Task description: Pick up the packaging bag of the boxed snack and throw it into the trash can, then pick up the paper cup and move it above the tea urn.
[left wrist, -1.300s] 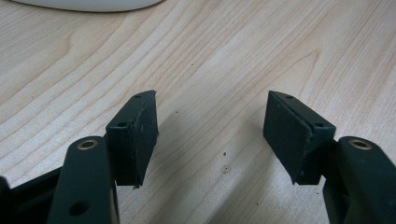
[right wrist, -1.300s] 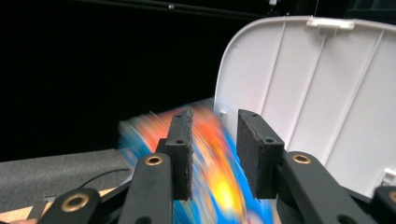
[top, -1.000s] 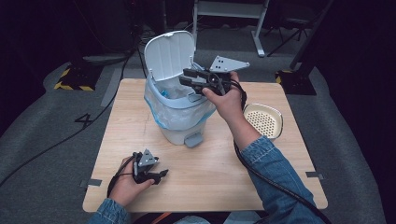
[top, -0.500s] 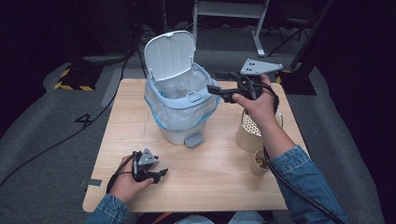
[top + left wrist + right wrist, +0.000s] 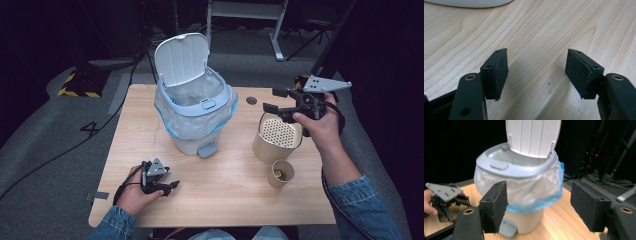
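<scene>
right gripper (image 5: 276, 101) hovers wide and empty above the perforated beige container (image 5: 276, 136) beside the open lined pedal bin (image 5: 194, 107), suggesting emptying remains; left gripper (image 5: 167, 185) rests wide on the table (image 5: 230, 190).

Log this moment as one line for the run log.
right gripper: open, empty, above holed canister | left gripper: open, on table | bin: lid up, bag in | cup: beside canister

The right gripper (image 5: 274, 99), which a second ago is over the open bin (image 5: 192, 107), is now away to the right above the beige perforated container (image 5: 276, 136), jaws apart and empty, and a small paper cup (image 5: 281, 173) is uncovered.
</scene>
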`<state>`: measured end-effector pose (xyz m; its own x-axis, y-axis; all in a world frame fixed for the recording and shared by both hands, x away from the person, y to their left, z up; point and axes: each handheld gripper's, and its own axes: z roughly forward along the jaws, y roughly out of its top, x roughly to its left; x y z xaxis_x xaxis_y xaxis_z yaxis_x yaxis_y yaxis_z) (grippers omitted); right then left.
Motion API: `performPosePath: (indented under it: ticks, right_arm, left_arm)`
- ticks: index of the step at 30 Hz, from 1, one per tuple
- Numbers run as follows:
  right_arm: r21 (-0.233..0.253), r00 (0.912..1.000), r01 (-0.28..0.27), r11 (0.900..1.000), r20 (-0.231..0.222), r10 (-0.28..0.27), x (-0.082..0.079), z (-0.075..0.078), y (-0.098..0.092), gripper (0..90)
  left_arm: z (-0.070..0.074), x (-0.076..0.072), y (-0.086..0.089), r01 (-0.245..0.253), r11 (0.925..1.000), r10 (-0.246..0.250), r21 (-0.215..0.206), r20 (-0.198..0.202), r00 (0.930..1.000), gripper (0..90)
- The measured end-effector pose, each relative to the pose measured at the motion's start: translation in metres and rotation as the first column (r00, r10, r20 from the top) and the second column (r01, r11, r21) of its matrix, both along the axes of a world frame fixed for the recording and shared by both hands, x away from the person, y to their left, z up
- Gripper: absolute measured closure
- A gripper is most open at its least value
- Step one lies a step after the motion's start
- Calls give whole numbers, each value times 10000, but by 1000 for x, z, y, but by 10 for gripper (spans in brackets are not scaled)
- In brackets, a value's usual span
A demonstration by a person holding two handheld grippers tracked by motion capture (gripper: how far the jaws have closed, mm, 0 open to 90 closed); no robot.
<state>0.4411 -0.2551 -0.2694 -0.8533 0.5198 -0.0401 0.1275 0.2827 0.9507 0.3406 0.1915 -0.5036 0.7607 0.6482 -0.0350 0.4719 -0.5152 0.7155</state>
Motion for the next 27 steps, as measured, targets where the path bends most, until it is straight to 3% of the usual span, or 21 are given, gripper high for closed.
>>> performPosePath:
  ticks: [8, 12, 19, 27]
  right_arm:
    - [-441, 9994, 186, 9989, -289, -199, -18, -11, -30, 256]
    - [-580, 9978, 347, 9977, -543, -379, -34, -28, -52, 229]
    - [-919, 9937, 540, 9943, -929, -626, -48, -49, -73, 214]
    - [-1750, 9851, 670, 9823, -1445, -930, -70, -75, -97, 196]
  left_arm:
    - [0, 1, 1, -12, 10000, 11, -78, -75, 10000, 354]
    - [0, 1, 1, -60, 9999, 59, -116, -93, 9999, 354]
    - [0, 1, 0, -54, 10000, 54, 10, 12, 10000, 354]
    - [0, 0, -1, -44, 9999, 43, 116, 71, 10000, 353]
